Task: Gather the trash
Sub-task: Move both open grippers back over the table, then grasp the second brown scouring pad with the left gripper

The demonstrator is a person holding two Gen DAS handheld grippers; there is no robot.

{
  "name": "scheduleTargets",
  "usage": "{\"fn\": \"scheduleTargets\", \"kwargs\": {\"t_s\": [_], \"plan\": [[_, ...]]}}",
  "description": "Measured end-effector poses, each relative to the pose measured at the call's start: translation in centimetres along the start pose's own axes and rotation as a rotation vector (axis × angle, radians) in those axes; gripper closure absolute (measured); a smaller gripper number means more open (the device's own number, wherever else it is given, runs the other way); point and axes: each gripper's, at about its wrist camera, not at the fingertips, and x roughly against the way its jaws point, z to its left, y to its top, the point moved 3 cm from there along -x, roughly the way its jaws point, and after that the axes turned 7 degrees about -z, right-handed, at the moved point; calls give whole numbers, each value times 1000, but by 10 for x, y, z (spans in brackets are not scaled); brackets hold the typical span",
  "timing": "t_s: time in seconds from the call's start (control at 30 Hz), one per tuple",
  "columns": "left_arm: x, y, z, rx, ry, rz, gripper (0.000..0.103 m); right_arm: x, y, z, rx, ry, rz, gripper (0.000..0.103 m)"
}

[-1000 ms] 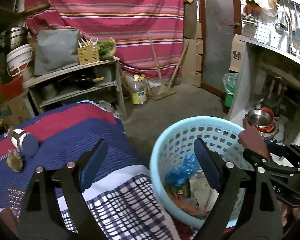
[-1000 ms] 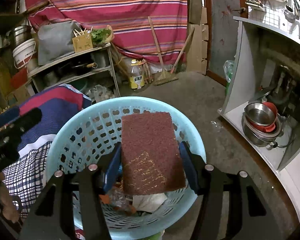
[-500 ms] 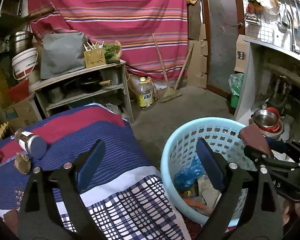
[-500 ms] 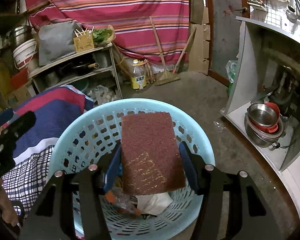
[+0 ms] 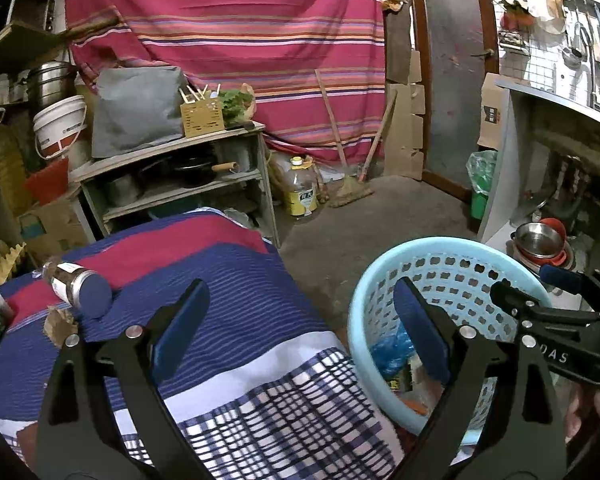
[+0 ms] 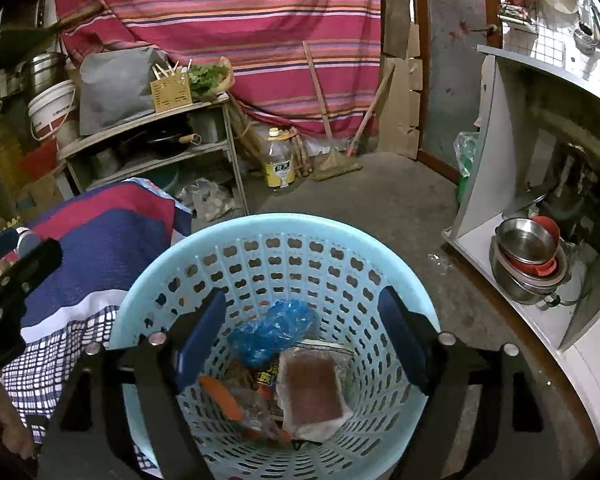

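A light blue plastic basket (image 6: 260,236) stands on the floor beside the table; it also shows in the left wrist view (image 5: 440,248). Inside lie a reddish-brown scouring pad (image 6: 312,392), a blue plastic bag (image 6: 272,330) and other wrappers. My right gripper (image 6: 302,338) is open and empty right above the basket. My left gripper (image 5: 300,324) is open and empty over the striped and checked tablecloth (image 5: 204,280). A crumpled brown scrap (image 5: 58,322) lies on the cloth at the left, next to a lying jar (image 5: 78,286).
A shelf unit (image 5: 172,184) with pots stands behind the table. An oil bottle (image 5: 300,192) and a broom (image 5: 348,188) stand by the striped curtain. Steel bowls (image 6: 528,256) sit in the white cabinet at the right. A green bin (image 5: 480,196) stands by the door.
My right gripper opened and let go of the scouring pad, which dropped into the basket. My left gripper drew back and rose slightly over the table.
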Motion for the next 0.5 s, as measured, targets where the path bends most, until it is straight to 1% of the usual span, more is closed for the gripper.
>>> {"fn": "scheduleTargets", "kwargs": {"t_s": [0.17, 0.2, 0.27, 0.4, 0.5], "plan": [[11, 1, 23, 22, 31, -10, 10, 5, -1, 19, 5, 17, -4, 24], [14, 1, 28, 25, 36, -12, 9, 7, -2, 25, 5, 25, -5, 19], [23, -2, 42, 22, 61, -16, 8, 12, -5, 37, 3, 39, -16, 13], [42, -14, 72, 5, 119, -14, 6, 19, -16, 68, 9, 85, -12, 13], [56, -24, 103, -3, 184, -6, 6, 25, -26, 103, 43, 125, -10, 13]]}}
